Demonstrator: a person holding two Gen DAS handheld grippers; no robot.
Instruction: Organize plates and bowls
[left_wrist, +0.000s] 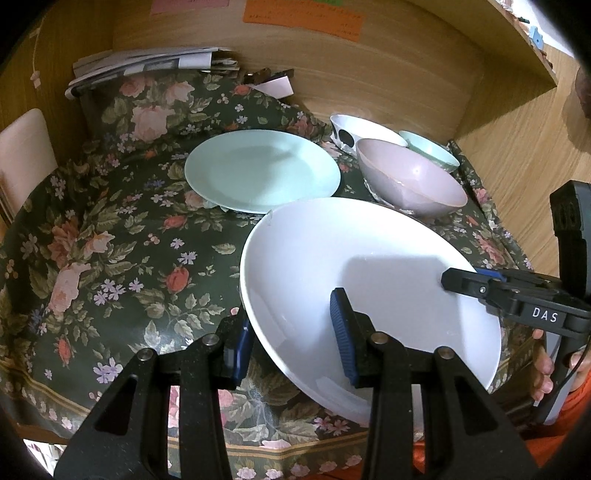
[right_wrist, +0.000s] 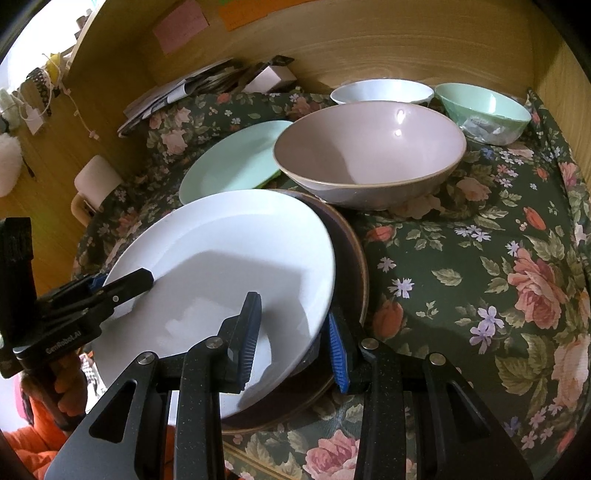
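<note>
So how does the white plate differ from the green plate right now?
The white plate is tilted, gripped at opposite rims by both hand-held grippers, over a brown plate. The green plate lies flat on the floral cloth, untouched. White looks larger, though it is nearer. Both are round and empty.

Both claws point steeply downward, side by side. The left claw (left_wrist: 291, 345) clamps a rim at seven o'clock; the right claw (right_wrist: 293, 341) pinches the same rim at four o'clock.
</note>
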